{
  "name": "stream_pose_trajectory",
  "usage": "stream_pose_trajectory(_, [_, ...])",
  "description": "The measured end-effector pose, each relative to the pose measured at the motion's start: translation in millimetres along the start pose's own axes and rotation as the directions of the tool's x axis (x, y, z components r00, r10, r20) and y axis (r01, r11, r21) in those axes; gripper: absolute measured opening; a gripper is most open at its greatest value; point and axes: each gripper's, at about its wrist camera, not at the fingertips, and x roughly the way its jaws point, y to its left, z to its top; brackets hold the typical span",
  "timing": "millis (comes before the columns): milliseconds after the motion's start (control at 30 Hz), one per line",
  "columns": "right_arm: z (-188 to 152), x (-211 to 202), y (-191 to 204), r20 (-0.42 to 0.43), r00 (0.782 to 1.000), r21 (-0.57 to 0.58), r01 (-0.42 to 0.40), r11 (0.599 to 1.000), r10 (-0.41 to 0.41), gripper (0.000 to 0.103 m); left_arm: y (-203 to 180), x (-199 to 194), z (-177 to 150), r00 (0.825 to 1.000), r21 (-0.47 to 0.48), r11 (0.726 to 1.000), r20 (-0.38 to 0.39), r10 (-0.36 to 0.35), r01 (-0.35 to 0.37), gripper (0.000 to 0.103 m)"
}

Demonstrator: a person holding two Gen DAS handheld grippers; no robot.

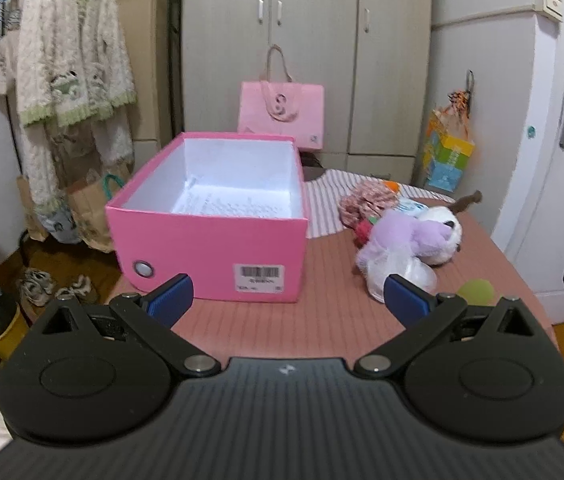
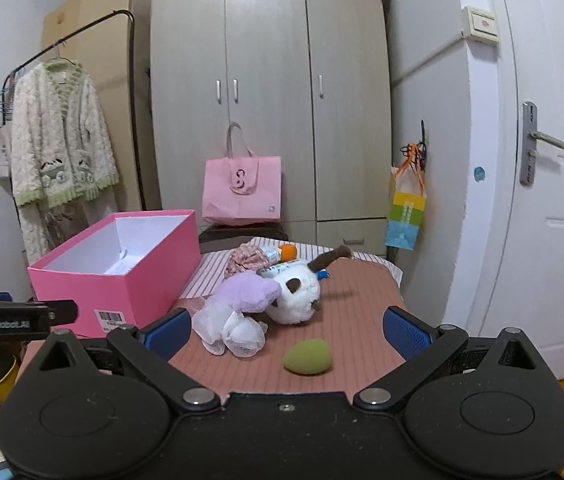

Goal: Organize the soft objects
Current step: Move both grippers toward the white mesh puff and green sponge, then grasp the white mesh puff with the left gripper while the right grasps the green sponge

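An open pink box (image 1: 206, 240) (image 2: 122, 276) with a white inside stands on the left of the reddish striped table (image 1: 322, 312) (image 2: 354, 320). To its right lies a pile of soft things: a purple and white plush (image 1: 410, 240) (image 2: 250, 296), a white plush head (image 2: 298, 292), a knitted pink piece (image 1: 366, 202) (image 2: 248, 258). A green egg-shaped sponge (image 2: 307, 357) (image 1: 476, 291) lies nearest. My left gripper (image 1: 288, 298) is open and empty in front of the box. My right gripper (image 2: 286, 332) is open and empty, above the sponge and plush.
A striped cloth (image 1: 322, 204) (image 2: 210, 272) lies under the pile. A pink tote bag (image 1: 282, 114) (image 2: 242, 190) stands before the wardrobe (image 2: 270, 100). A clothes rack with a fluffy robe (image 1: 70, 76) (image 2: 58, 136) is at left, a door (image 2: 554, 200) at right.
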Motion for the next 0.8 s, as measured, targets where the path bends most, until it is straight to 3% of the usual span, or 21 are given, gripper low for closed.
stream_pose_trajectory(333, [0.1,5.5,-17.3,0.045,0.999,-0.148,0.003,0.989,0.003,0.103,-32.1,28.6,11.6,0.997,0.040,0.997,-0.024,-0.067,0.068,0.103])
stream_pose_trajectory(500, [-9.7,28.3,-43.3,0.020,0.988,-0.079,-0.150,0.986,0.152,0.103,-45.3,61.1,17.2,0.994,0.022,0.995,-0.058,-0.096,0.098,0.103])
stream_pose_trajectory(667, [-22.1,64.5,-48.1,-0.035,0.985,-0.087,-0.173,0.981,0.170,0.103,-60.7,96.5,13.4,0.990,0.055,0.991,-0.070,-0.120,0.124,0.102])
stream_pose_trajectory(800, [-30.8,93.9,-49.0,-0.091,0.979,-0.104,-0.193,0.976,0.184,0.103,-68.2,125.4,5.3,0.979,0.049,0.981,-0.089,-0.182,0.187,0.101])
